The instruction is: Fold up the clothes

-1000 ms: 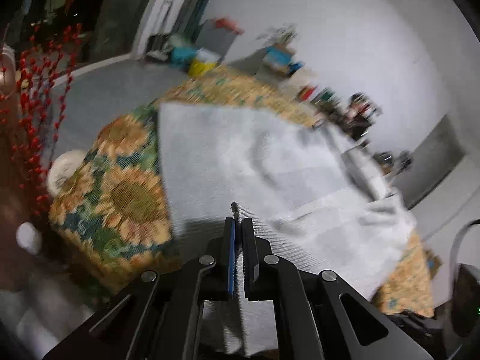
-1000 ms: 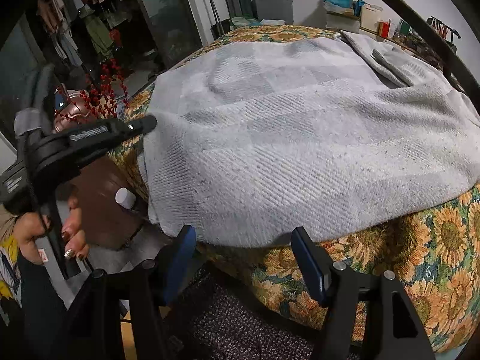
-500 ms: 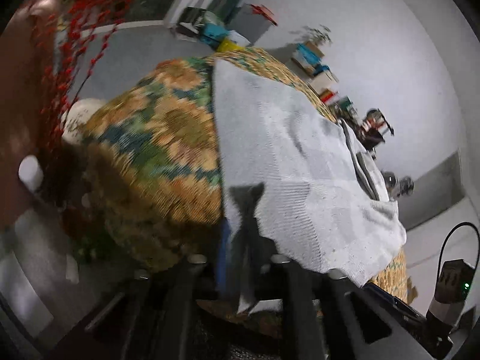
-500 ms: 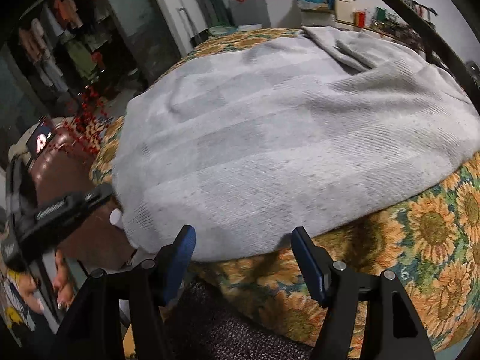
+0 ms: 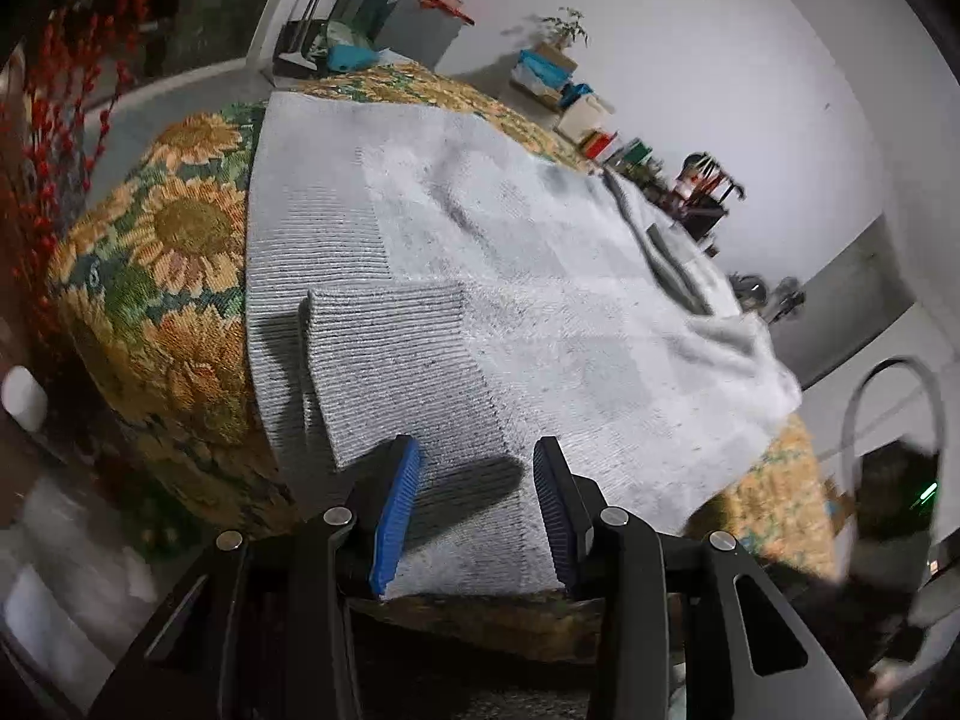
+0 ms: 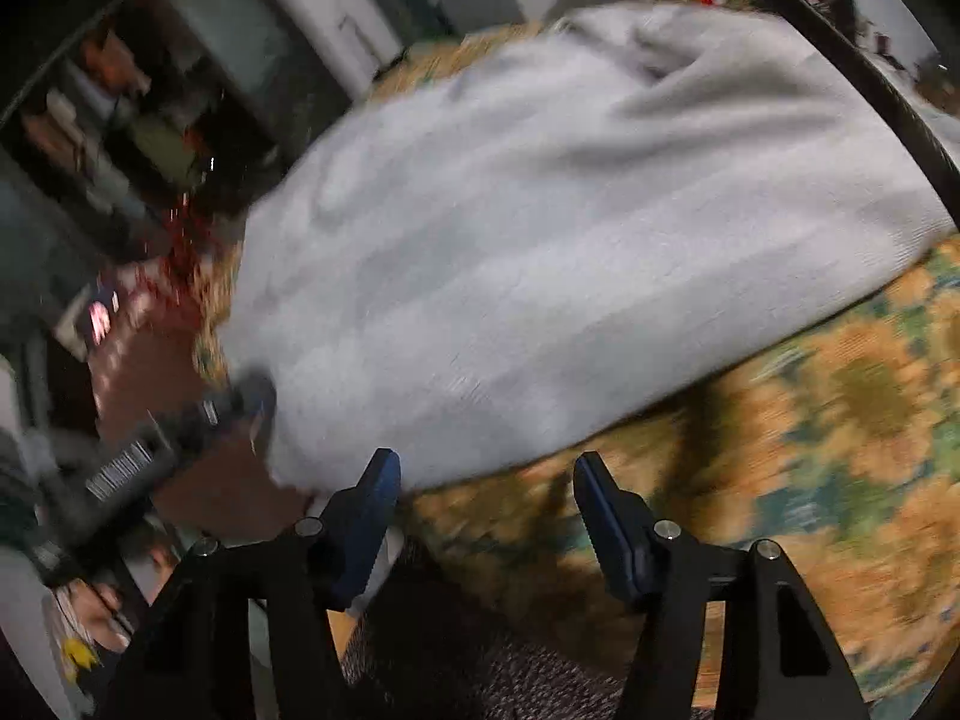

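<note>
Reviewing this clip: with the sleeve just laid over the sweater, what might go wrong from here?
1. The folded sleeve lies near the sweater's hem edge; the left gripper, jaws opening just above it, could snag the knit and drag the fold open.
2. The sweater's near edge overhangs the sunflower cloth, so a tug might slide it off.
3. The right gripper, jaws closing on nothing, sits at the blurred edge and may grab cloth along with sweater.

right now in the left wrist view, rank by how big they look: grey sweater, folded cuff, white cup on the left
1. grey sweater, by far the largest.
2. folded cuff, a ribbed flap lying on it.
3. white cup, smallest, though partly cut off at the frame edge.
</note>
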Demonstrator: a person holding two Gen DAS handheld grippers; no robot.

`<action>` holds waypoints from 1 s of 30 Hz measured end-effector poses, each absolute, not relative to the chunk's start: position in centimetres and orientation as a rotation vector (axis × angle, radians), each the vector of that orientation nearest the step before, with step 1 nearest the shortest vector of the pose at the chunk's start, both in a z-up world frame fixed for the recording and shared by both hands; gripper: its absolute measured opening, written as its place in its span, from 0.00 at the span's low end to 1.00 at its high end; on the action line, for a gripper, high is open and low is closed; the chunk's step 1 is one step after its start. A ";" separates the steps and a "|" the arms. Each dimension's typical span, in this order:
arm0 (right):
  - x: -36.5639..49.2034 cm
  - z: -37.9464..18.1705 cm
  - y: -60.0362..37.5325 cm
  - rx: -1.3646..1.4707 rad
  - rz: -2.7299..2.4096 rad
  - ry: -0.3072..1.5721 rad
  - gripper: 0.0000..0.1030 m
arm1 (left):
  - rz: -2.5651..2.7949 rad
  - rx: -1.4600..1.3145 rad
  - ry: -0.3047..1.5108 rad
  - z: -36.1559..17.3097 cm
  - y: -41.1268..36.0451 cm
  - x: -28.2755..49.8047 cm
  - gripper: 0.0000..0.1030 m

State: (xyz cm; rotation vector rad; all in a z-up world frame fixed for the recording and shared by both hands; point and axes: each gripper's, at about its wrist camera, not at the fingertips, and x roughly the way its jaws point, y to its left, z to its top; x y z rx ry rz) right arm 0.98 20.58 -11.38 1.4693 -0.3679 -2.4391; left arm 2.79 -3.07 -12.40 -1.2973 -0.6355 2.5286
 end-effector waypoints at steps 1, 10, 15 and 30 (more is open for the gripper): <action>0.8 -10.5 21.6 1.438 -2.471 -0.391 0.63 | 2.538 -1.335 -0.608 -12.3 -2.9 2.7 0.40; -6.9 -4.8 32.6 1.362 -2.840 -0.573 0.44 | 2.514 -1.260 -0.578 -7.3 1.6 -0.3 0.40; -13.8 -8.0 32.8 1.587 -2.820 -0.406 0.36 | 2.497 -1.251 -0.648 -7.3 6.3 -3.6 0.39; -15.7 -8.7 30.7 1.626 -2.747 -0.200 0.36 | 2.534 -1.349 -0.591 -10.2 6.9 -4.0 0.37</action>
